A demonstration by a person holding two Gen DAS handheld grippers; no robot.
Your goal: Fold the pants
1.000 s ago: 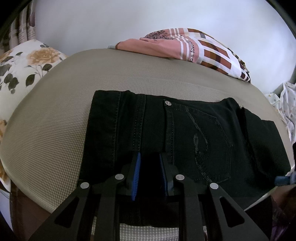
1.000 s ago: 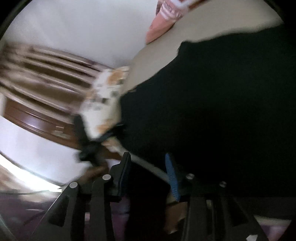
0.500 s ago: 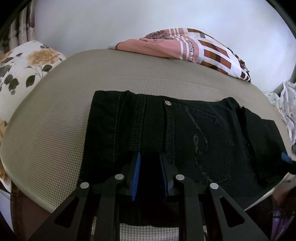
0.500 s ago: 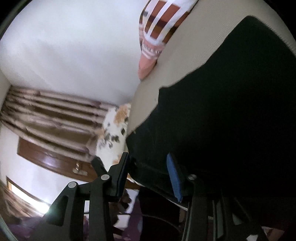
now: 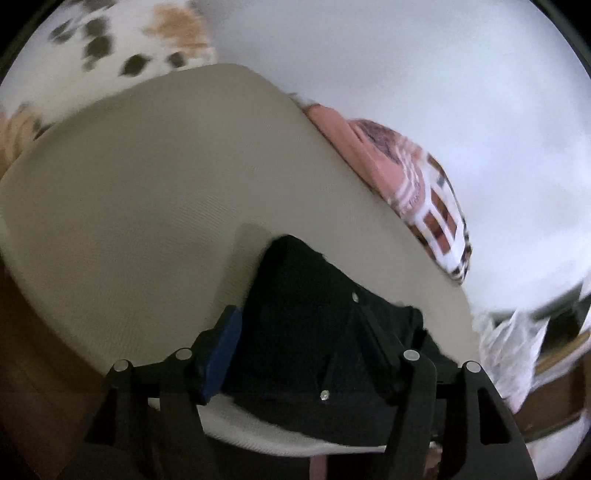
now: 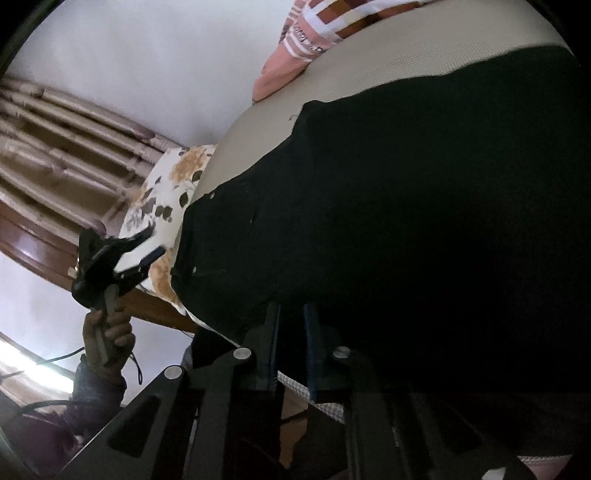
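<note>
Black pants (image 5: 314, 295) (image 6: 406, 203) lie folded flat on a beige mattress (image 5: 147, 184) (image 6: 369, 62). My left gripper (image 5: 295, 314) is lifted off them and tilted, and its jaws are opening with nothing gripped. The right wrist view shows this left gripper (image 6: 147, 245) in the air past the bed's edge, held by a hand (image 6: 107, 328). My right gripper (image 6: 291, 308) is shut on the pants at their near edge, by the mattress rim. The dark cloth hides its fingertips.
A folded pink and brown striped cloth (image 5: 424, 199) (image 6: 314, 33) lies at the mattress's far edge. A floral pillow (image 5: 110, 44) (image 6: 166, 192) sits beside the bed, with curtains (image 6: 55, 140) behind it. White crumpled fabric (image 5: 509, 350) lies off to the right.
My left gripper let go of the pants, opened wide, rose and rolled away to the side. My right gripper closed its jaws on the pants' near edge.
</note>
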